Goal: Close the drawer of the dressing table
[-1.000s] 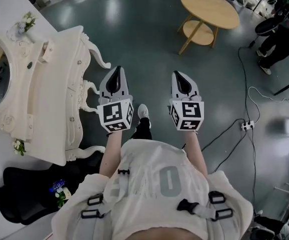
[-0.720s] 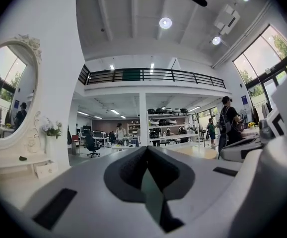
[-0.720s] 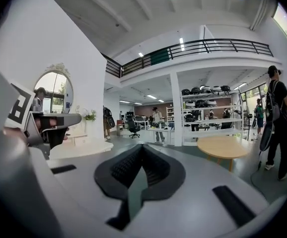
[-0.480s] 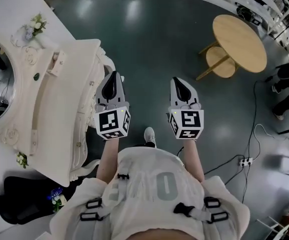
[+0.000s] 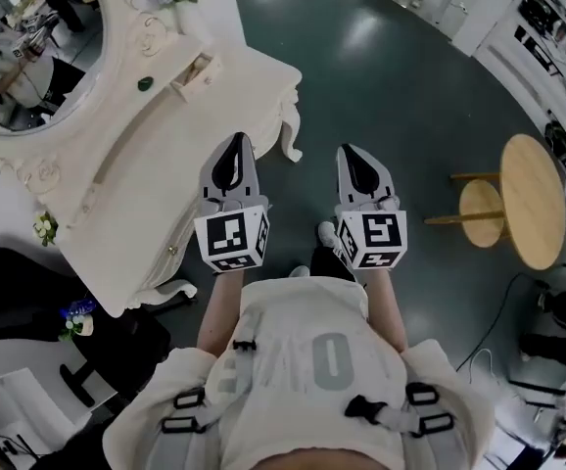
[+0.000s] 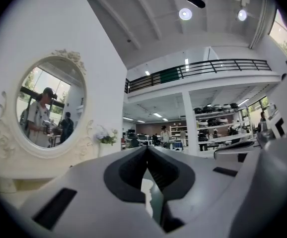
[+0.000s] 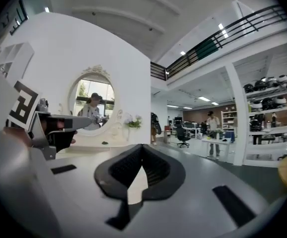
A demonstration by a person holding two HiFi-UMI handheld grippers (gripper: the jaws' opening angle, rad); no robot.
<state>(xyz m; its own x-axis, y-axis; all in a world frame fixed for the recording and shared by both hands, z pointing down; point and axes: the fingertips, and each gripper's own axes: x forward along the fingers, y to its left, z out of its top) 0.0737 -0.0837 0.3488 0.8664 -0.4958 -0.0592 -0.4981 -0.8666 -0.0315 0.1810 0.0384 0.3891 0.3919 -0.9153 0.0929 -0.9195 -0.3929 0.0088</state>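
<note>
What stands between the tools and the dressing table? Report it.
Nothing visible does. In the head view the left tool hangs at the front edge of the dressing table. The right tool is beside it over the floor. Both are shut and empty.

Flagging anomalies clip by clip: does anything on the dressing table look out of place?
The small drawer, on the raised back shelf of the dressing table beside the mirror, stands pulled out, its inside showing. Nothing else looks spilled, tipped or damaged.
</note>
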